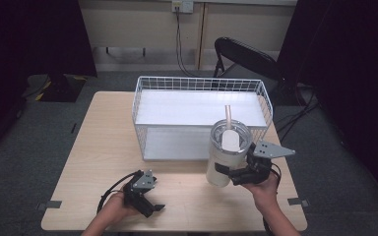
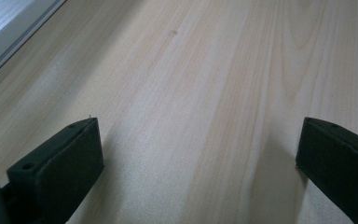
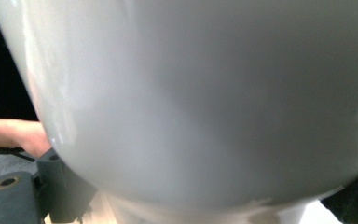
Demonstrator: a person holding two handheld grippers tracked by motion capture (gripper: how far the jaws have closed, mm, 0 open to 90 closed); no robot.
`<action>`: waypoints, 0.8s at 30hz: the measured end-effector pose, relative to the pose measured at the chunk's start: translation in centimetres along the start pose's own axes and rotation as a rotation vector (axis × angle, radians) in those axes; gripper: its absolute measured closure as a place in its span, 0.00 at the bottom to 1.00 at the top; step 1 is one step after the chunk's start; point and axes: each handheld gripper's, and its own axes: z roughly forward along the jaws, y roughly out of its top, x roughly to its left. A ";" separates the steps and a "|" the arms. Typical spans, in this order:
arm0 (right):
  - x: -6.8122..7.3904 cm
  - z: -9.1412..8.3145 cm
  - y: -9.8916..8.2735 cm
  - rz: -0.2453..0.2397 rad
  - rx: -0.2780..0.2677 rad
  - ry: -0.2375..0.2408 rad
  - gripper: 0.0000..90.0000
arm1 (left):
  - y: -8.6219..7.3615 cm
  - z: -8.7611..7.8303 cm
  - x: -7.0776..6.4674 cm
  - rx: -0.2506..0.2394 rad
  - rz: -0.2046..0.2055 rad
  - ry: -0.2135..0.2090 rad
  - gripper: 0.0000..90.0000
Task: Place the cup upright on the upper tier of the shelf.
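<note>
With the right gripper clenched on the white tumbler near the table's front right corner, lifting it upright over the wire basket's front rim seemed wisest, while the left gripper rested released.

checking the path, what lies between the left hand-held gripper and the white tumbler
Bare light wooden tabletop in the high view, between the left hand-held gripper and the white lidded tumbler with a straw.

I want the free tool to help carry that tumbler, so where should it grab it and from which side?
Probably the tumbler's wide upper body, from its left: the right tool holds its right side lower down, and the straw blocks the top. The left tool is open.
</note>
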 end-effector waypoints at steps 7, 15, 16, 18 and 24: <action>-0.5 -0.2 1.8 0.008 0.005 -0.005 0.10 | 0.0 0.0 0.0 0.000 0.000 0.000 0.00; -0.8 -0.3 3.4 0.012 0.010 -0.007 0.10 | 0.0 0.0 0.0 0.000 0.000 0.000 0.00; -0.9 -0.3 3.5 0.013 0.008 -0.005 0.10 | 0.0 0.0 0.0 0.000 0.000 0.000 0.00; -1.0 -0.3 3.7 0.022 0.007 -0.002 0.10 | 0.0 0.0 0.0 0.000 0.000 0.000 0.00; -1.4 -0.2 4.8 0.033 0.010 -0.008 0.10 | 0.0 0.0 0.0 -0.001 0.000 -0.001 0.00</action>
